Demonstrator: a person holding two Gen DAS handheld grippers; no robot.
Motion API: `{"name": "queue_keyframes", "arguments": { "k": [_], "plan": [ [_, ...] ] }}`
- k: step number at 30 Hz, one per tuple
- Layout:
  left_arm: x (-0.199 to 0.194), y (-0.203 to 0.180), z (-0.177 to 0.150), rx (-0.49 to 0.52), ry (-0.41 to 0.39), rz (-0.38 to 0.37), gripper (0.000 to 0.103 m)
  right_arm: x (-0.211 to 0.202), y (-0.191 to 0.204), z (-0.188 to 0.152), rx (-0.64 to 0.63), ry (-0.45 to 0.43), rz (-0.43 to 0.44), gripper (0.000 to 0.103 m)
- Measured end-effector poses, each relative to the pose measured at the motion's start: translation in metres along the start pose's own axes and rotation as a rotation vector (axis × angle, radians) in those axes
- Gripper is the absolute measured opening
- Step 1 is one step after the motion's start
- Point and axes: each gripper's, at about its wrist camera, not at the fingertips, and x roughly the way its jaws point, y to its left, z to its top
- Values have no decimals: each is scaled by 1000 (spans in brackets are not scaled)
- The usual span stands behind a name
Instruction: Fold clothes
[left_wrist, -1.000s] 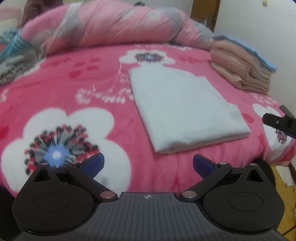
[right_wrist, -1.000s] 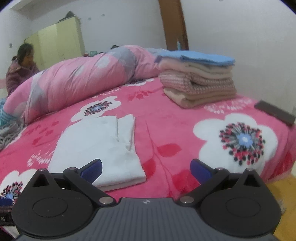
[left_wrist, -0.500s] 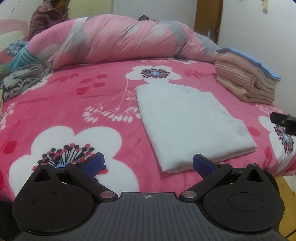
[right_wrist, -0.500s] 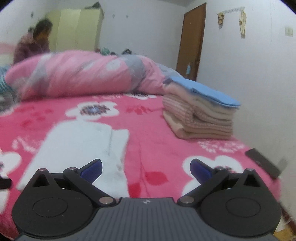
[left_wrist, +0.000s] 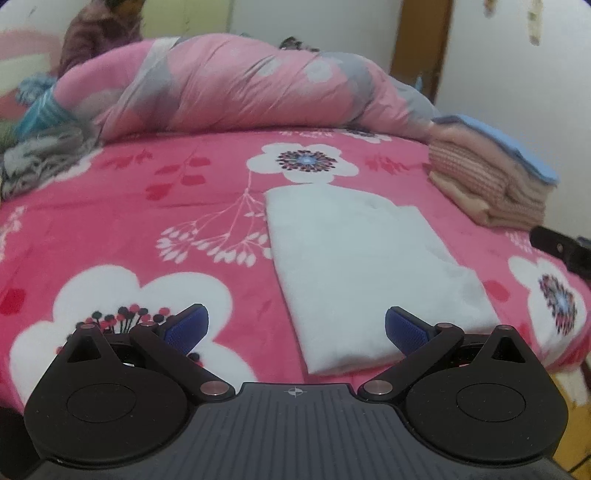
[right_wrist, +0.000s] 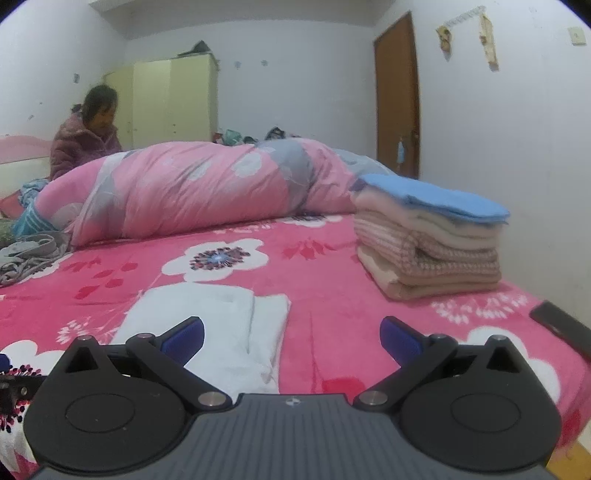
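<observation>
No readable text, labels or numbers anywhere. Each tool body carries only a tiny emblem (crosshair-like, no letters legible).

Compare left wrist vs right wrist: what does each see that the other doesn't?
Left wrist only: the white garment's whole top face and near edge, uncovered. Right wrist only: the wardrobe, the brown door full height, a seated person, a dark flat object at the bed edge. Both: pink floral blanket, rolled quilt, folded stack, open empty fingers.
</observation>
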Motion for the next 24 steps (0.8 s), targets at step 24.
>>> {"name": "queue_keyframes", "arguments": {
  "k": [24],
  "plan": [
    [37, -6, 39, 33, -9, 91, 103, 29, 5, 3, -21, 2, 83, 103]
  ]
}}
